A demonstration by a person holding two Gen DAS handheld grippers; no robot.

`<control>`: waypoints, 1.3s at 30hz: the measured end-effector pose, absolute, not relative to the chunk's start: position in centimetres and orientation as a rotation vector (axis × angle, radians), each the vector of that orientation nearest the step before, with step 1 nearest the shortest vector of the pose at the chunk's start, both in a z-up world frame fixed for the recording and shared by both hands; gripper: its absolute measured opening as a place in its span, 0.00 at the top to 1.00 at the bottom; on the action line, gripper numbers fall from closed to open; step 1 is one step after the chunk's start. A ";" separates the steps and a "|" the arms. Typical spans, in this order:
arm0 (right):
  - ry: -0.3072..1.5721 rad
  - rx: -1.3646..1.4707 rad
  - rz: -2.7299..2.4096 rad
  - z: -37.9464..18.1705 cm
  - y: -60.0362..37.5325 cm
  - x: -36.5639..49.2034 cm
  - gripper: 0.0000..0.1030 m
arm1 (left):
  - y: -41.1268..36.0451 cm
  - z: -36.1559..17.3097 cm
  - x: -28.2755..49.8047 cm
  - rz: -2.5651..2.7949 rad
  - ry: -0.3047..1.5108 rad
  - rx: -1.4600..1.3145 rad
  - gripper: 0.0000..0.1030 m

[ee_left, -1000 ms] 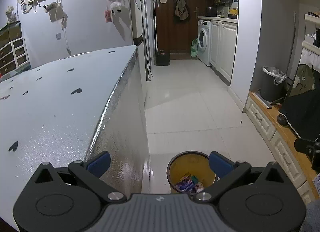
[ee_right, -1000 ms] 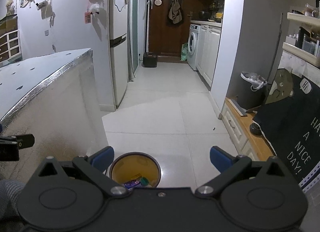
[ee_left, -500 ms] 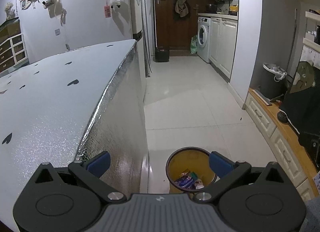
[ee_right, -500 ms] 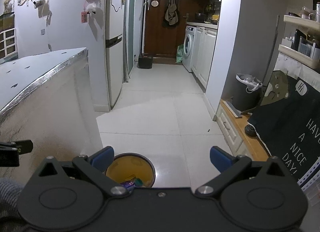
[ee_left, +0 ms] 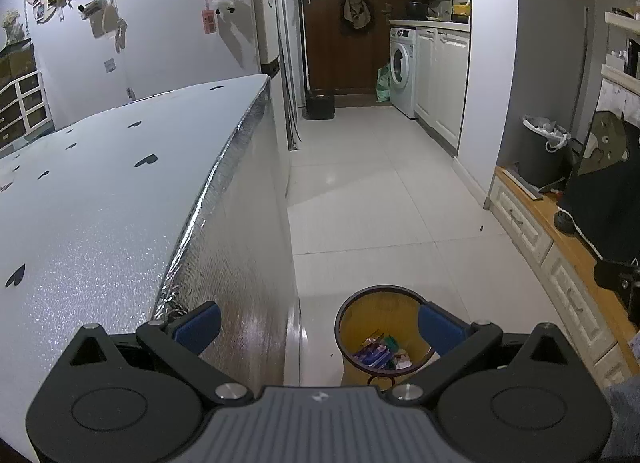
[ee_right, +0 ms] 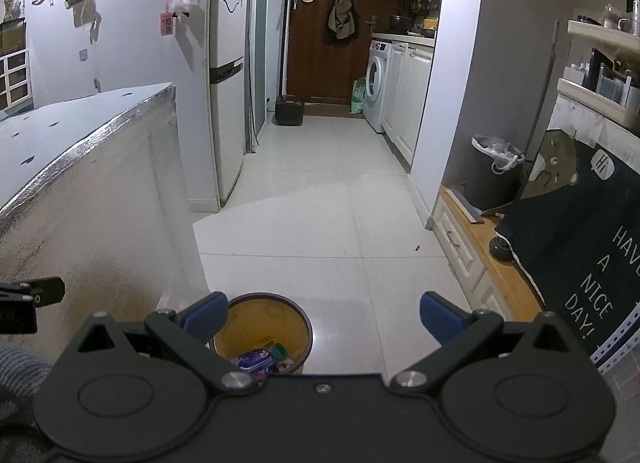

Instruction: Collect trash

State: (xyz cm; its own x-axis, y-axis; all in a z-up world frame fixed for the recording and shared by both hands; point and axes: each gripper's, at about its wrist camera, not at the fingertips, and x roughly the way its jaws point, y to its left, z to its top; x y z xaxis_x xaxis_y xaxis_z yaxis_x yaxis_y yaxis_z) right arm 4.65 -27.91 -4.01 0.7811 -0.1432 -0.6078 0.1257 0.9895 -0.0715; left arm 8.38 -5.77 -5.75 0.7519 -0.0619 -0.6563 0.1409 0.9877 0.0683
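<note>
We find the yellow waste bin (ee_left: 380, 315) on the tiled floor (ee_left: 380, 199), just beside the foil-covered table (ee_left: 120, 199), with wrappers (ee_left: 378, 351) inside. The left gripper (ee_left: 318, 325) hangs above it, fingers spread and empty. The right gripper (ee_right: 324, 313) likewise stands spread, holding nothing.

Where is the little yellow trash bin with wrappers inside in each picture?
Left wrist view: the small round yellow trash bin sits low, right of centre, on the floor beside the silver foil-covered table.
Right wrist view: the bin sits low, left of centre, partly behind the hand-held gripper's left blue finger.
Shared landmark: the white front-loading washing machine down the hallway.
</note>
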 end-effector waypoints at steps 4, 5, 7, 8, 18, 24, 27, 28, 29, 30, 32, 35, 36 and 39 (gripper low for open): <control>0.662 -0.027 -0.149 -4.1 -27.8 4.8 0.00 | -5.9 -5.9 8.3 -0.113 0.713 0.123 0.00; 0.662 -0.027 -0.150 -4.1 -27.8 4.8 0.00 | -5.9 -5.9 8.3 -0.112 0.713 0.124 0.00; 0.663 -0.028 -0.150 -4.1 -27.8 4.8 0.00 | -5.9 -5.9 8.3 -0.111 0.714 0.127 0.00; 0.664 -0.028 -0.151 -4.2 -27.9 4.8 0.00 | -5.8 -5.9 8.3 -0.111 0.714 0.128 0.00; 0.667 -0.028 -0.156 -4.3 -27.9 4.8 0.00 | -5.8 -6.0 8.4 -0.109 0.715 0.129 0.00; 0.669 -0.030 -0.157 -4.4 -27.9 4.8 0.00 | -5.8 -6.0 8.4 -0.108 0.716 0.132 0.00; 0.668 -0.031 -0.158 -4.4 -27.8 4.8 0.00 | -5.8 -6.1 8.3 -0.107 0.716 0.133 0.00; 0.667 -0.031 -0.158 -4.4 -27.8 4.9 0.00 | -5.8 -6.1 8.3 -0.107 0.716 0.133 0.00; 0.668 -0.032 -0.158 -4.4 -27.8 4.8 0.00 | -5.8 -6.1 8.3 -0.108 0.716 0.134 0.00; 0.669 -0.032 -0.159 -4.4 -27.8 4.9 0.00 | -5.8 -6.1 8.3 -0.108 0.716 0.135 0.00; 0.668 -0.031 -0.158 -4.4 -27.8 4.8 0.00 | -5.7 -6.1 8.3 -0.107 0.716 0.136 0.00; 0.670 -0.033 -0.158 -4.5 -27.8 4.8 0.00 | -5.6 -6.1 8.3 -0.108 0.716 0.136 0.00; 0.672 -0.033 -0.159 -4.5 -27.8 4.8 0.00 | -5.6 -6.1 8.3 -0.108 0.716 0.136 0.00; 0.674 -0.034 -0.160 -4.5 -27.7 4.8 0.00 | -5.6 -6.1 8.3 -0.108 0.716 0.137 0.00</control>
State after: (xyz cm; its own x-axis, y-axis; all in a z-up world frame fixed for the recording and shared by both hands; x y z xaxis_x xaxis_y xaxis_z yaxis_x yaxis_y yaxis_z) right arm 4.84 -27.75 -4.55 0.7697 -0.1587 -0.6183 0.1366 0.9871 -0.0833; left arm 8.35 -5.61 -6.12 0.7496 -0.0514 -0.6599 0.1451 0.9855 0.0881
